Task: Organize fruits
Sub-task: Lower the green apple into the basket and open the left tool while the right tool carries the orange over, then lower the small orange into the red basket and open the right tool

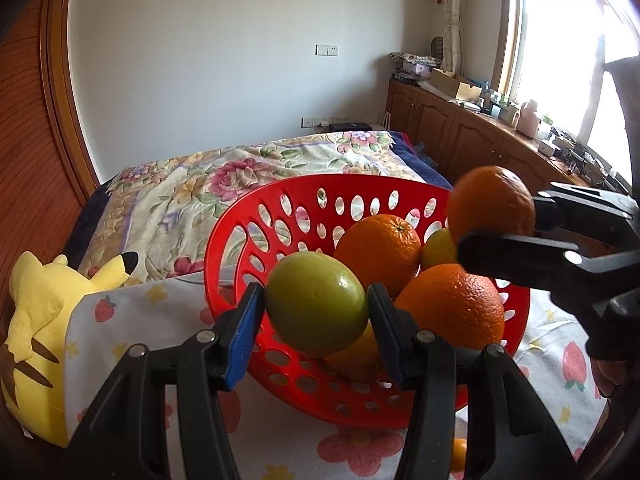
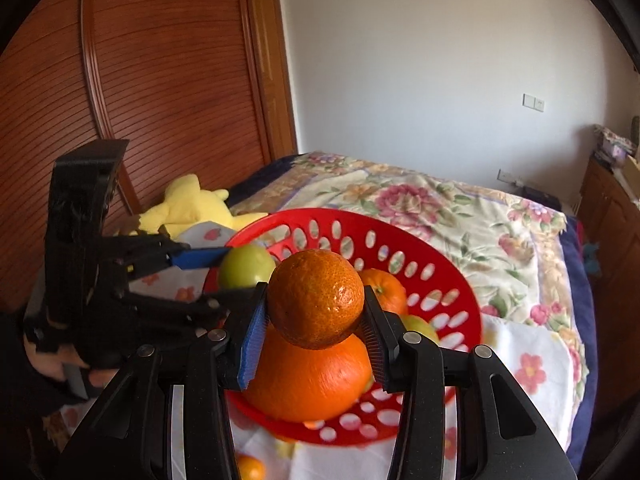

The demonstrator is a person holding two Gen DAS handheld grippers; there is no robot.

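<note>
Risk comes first: our left claw (image 1: 316, 312) grips a smooth green fruit (image 1: 316, 304) and our right claw (image 2: 316, 312) a pebbly small orange (image 2: 315, 298), both over the red basket (image 1: 228, 248). Released carelessly onto the piled oranges (image 1: 378, 252), we judge either could roll out onto the strawberry-print cloth (image 1: 132, 312). Both fruits look round, firm and unbruised.

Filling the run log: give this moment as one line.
left tool: shut on green fruit | right tool: shut on small orange | both over red basket
</note>
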